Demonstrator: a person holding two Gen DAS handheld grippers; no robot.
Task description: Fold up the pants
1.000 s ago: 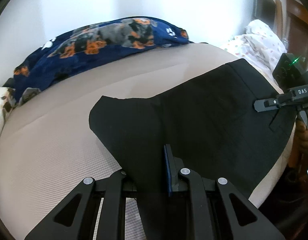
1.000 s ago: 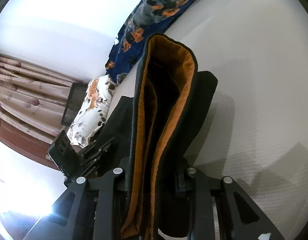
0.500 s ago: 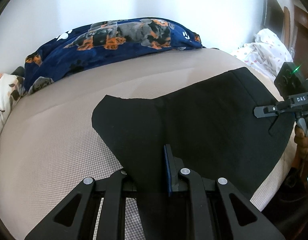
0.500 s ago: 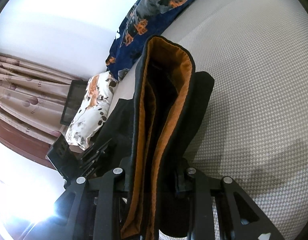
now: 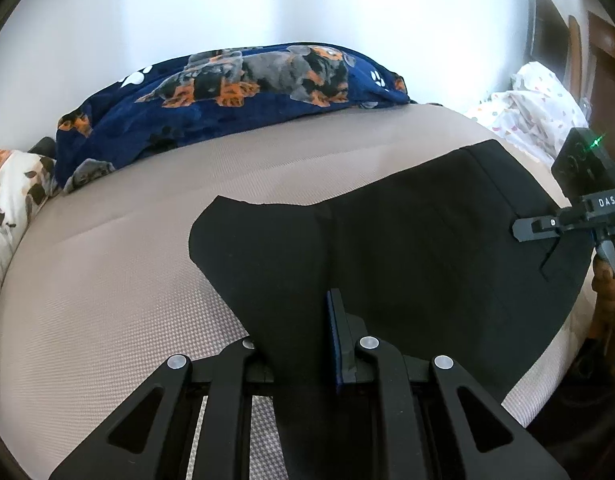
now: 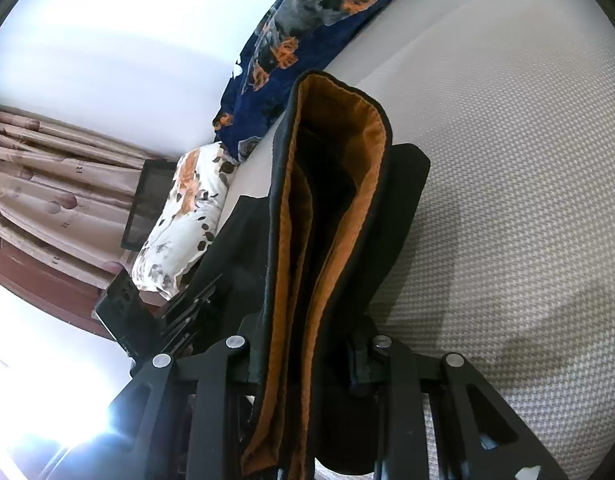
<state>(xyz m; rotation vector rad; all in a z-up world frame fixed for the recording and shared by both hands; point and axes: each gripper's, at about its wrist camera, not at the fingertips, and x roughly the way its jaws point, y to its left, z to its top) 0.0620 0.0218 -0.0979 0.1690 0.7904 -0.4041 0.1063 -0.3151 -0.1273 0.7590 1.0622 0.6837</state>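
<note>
- Left wrist view: left gripper [image 5: 303, 344] is clamped on the near edge of the black pants [image 5: 407, 248], which lie spread across the beige bed [image 5: 107, 280]
- Right gripper [image 6: 307, 364] pinches the orange-lined waistband [image 6: 331, 200], bunched upright
- Risk: uneven pulling could slip the thick waistband out, skewing the fold

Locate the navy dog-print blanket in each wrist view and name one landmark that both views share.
Left wrist view: the navy dog-print blanket lies across the upper middle, along the far edge of the bed against the wall.
Right wrist view: the same blanket runs diagonally from the top centre down toward the left, behind the black pants.
Shared landmark: the floral pillow sits just past the blanket's end in both views.
</note>
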